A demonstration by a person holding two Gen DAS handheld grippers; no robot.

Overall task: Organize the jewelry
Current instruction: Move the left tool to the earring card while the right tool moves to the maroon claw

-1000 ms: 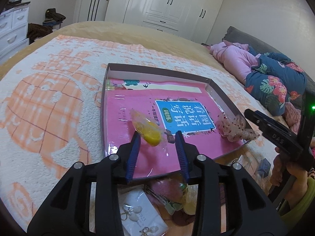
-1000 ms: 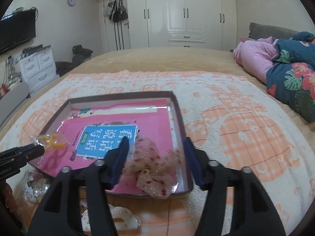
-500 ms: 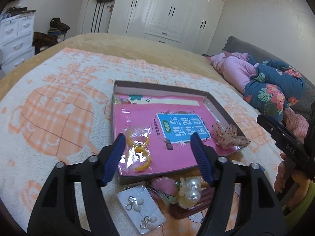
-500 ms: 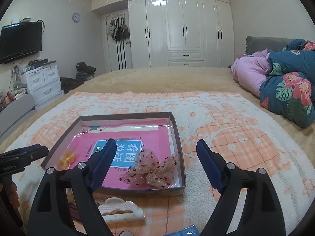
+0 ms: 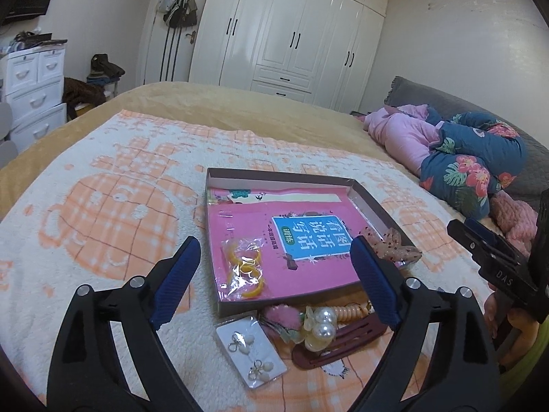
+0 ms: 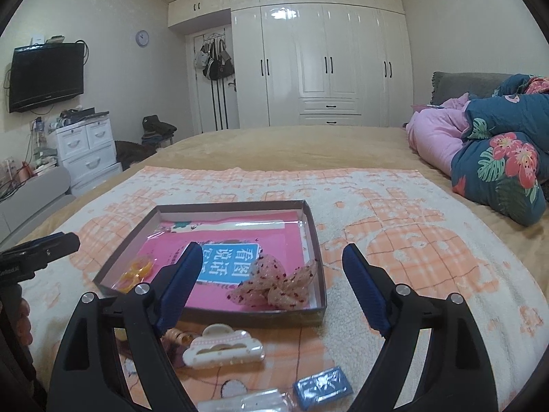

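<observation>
A shallow brown box (image 5: 281,175) lined with a pink book lies on the orange-and-white blanket. In its near left corner lies a clear bag of yellow rings (image 5: 245,271). A pink spotted bow (image 6: 274,283) rests in its near right corner. My left gripper (image 5: 274,243) hovers above the box's near edge, jaws opening, nothing between them. My right gripper (image 6: 271,247) stands open and empty, back from the bow. In front of the box lie an earring card (image 5: 250,350), a pearl hair tie (image 5: 322,322), a dark red clip (image 5: 343,343) and a white claw clip (image 6: 223,348).
A small blue packet (image 6: 322,386) and a clear wrapper lie close to the right gripper. Rolled pink and floral bedding (image 6: 497,158) sits on the bed at right. White drawers (image 6: 89,151) stand off the bed at left, wardrobes behind.
Both grippers opened wide and drew back and up from the box. The bag of yellow rings and the bow stay lying in the box, released.
</observation>
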